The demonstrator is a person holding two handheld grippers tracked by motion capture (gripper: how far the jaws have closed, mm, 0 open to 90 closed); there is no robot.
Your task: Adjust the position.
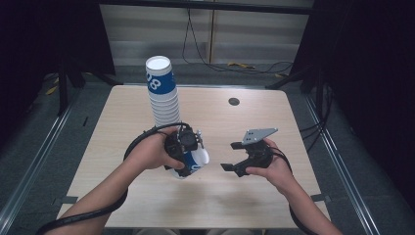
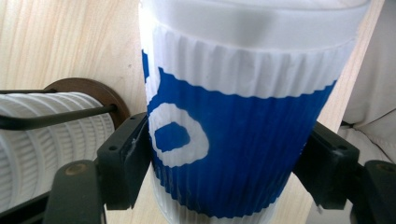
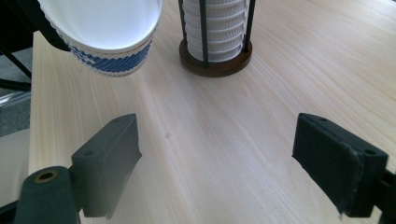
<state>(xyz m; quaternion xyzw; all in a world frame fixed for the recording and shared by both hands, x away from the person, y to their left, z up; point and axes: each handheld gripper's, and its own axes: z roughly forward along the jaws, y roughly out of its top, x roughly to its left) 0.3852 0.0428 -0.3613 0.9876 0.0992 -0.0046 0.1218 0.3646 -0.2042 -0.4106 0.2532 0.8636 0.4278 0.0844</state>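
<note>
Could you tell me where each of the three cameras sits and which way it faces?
High view: above the person's side, looking forward and down on the table; both forearms, left tongs, right tongs.
Left gripper view: on the left tongs, looking along jaws clamped on a blue-and-white cup.
Right gripper view: on the right tongs, looking across the table between open jaws.
All three share the cup and the cup stack in its holder.

— Where does the tall stack of ribbed paper cups [image 1: 161,93] stand?
— On the light wooden table [image 1: 254,196], toward its far left, in a round wooden holder [image 3: 215,65].
— And the single blue-and-white paper cup [image 1: 195,164]?
— Just in front of the stack, left of the right gripper [image 1: 234,156].
</note>
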